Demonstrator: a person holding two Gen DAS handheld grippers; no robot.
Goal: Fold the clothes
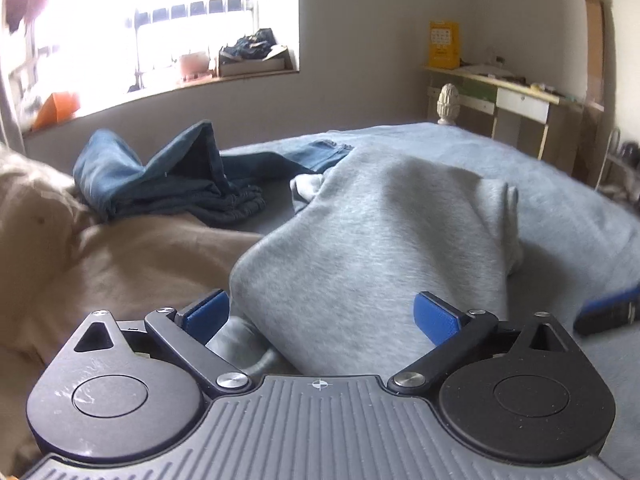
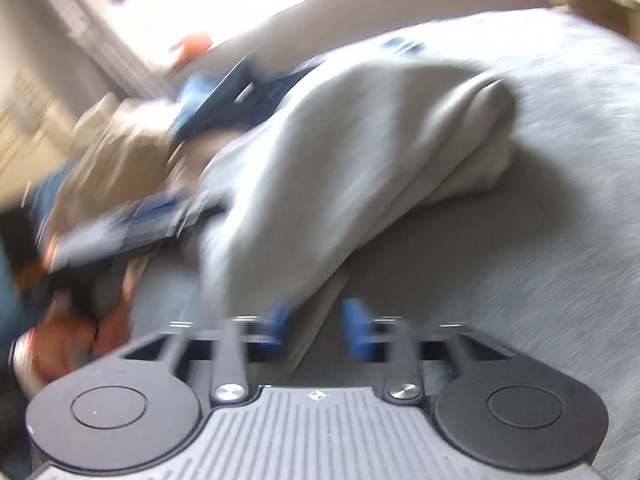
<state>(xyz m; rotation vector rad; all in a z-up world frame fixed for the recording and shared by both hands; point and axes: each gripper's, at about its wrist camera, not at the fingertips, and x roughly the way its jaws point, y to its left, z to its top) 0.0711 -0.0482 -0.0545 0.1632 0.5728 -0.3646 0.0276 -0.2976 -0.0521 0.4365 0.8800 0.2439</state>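
Note:
A light grey sweatshirt [image 1: 380,220] lies bunched on the bed, reaching from the far side up to my left gripper [image 1: 320,314]. That gripper is open wide, its blue fingers [image 1: 206,314] on either side of the garment's near end. In the blurred right wrist view the same sweatshirt [image 2: 320,160] runs down to my right gripper [image 2: 318,326]. Its fingers [image 2: 276,320] stand a small gap apart with the ribbed hem [image 2: 316,320] lying between them. The left gripper [image 2: 160,216] shows at the left there, held by a hand [image 2: 80,320]. The right gripper [image 1: 608,312] peeks in at the left view's right edge.
Crumpled blue jeans [image 1: 160,176] and a beige cloth [image 1: 120,260] lie to the left on the grey-blue bed cover [image 1: 540,184]. A window sill [image 1: 240,76] with boxes runs behind. A desk [image 1: 520,96] and a bedpost finial [image 1: 447,102] stand at the back right.

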